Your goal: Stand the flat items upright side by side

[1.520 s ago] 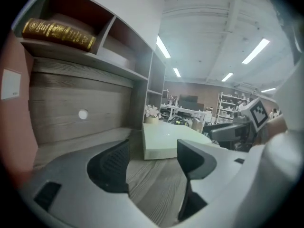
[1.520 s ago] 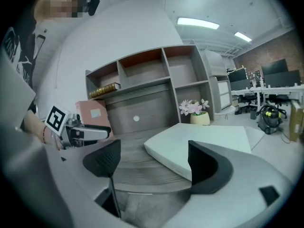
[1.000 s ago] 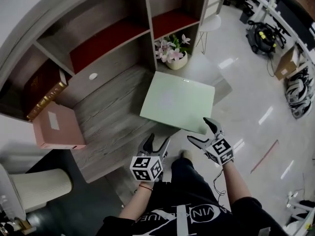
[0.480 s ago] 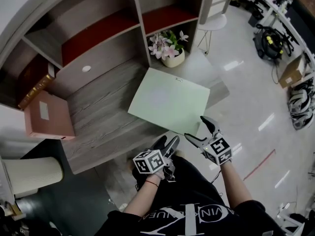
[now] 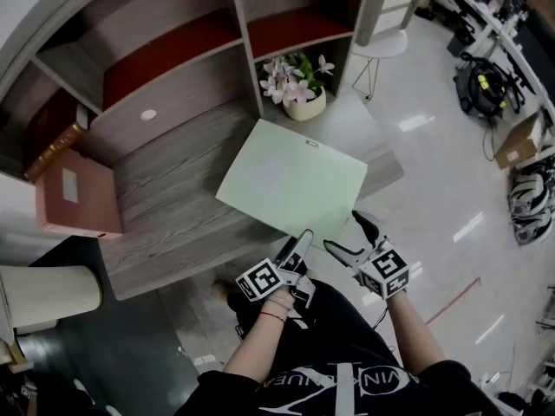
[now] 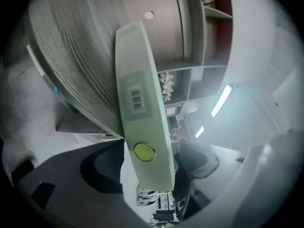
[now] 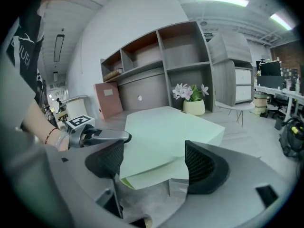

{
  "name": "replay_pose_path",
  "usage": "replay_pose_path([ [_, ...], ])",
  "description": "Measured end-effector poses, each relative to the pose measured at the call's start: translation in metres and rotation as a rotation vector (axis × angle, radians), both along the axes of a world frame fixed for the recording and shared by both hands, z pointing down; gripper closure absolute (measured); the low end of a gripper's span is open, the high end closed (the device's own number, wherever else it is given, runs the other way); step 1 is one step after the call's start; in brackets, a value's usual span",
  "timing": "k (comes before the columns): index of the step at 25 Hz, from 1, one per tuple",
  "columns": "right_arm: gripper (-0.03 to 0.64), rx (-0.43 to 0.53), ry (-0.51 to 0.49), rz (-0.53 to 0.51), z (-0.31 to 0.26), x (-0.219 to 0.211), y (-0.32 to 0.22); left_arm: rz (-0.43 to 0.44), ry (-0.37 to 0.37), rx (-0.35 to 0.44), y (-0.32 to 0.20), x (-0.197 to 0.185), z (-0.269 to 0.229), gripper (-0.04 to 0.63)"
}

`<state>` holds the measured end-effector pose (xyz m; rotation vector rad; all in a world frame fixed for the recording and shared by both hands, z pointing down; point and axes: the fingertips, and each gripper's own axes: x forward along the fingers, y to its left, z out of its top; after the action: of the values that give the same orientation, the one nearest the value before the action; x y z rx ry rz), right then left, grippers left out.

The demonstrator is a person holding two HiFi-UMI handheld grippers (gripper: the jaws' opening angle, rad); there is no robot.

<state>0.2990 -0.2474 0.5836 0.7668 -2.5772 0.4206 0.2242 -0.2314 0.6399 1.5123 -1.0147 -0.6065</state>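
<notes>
Rolled onto its side, the left tool (image 5: 303, 237) has closed in on the near edge of the pale green flat cardboard box (image 5: 290, 176), jaws just widened and straddling it unpinched; the right tool (image 5: 346, 232) stands spread round the near corner alongside. Judged step: taking hold. Next, both should clamp and tip the box, lying flat ahead on the grey wood-grain surface (image 5: 173, 206), upright.

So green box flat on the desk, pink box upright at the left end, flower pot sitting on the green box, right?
No: the flower pot isn't on the green box; it stands on the desk beyond the box's far corner, clear in the head view. Green box flat and pink box upright at the left end are right.
</notes>
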Motion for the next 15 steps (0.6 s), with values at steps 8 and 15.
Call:
replay_pose_path([
  [8,0.218,0.014,-0.003,-0.018,-0.004,0.002,-0.002,-0.104,0.127,-0.013,-0.004,0.000,0.005,0.315],
  [15,0.218,0.016,-0.023,-0.039,-0.007,-0.005,0.000,-0.090,0.105,-0.045,0.026,0.002,0.007,0.318],
])
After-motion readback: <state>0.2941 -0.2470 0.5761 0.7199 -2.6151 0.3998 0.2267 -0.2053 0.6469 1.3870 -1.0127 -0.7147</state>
